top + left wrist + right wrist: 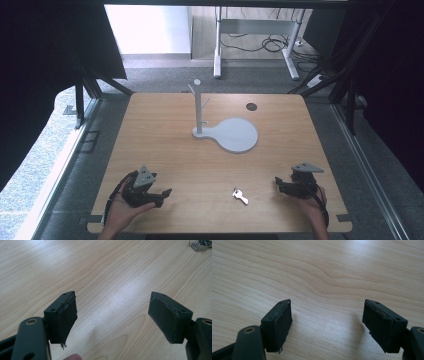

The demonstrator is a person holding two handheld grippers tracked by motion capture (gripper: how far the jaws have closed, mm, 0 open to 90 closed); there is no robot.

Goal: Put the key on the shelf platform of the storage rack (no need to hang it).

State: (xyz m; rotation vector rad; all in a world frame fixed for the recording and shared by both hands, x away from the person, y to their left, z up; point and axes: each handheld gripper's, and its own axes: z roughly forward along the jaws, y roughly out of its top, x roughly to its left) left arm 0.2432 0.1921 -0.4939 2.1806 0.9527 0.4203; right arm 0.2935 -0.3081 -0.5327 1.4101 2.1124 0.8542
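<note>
The wooden table (165,145) carries a grey stand (235,134) with an upright pegged post near its far edge, nothing hanging on it. The left gripper (162,196) and right gripper (280,185) rest near the near corners, both with jaws spread and empty. Between them, by the near edge, lies a small key (240,195).

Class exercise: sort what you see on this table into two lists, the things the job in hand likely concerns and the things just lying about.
Likely in the job:
key, nearest both grippers
left gripper, open
right gripper, open
grey stand with pegs, possibly

Just lying about:
dark round spot on the table
desk frame and cables behind
</note>
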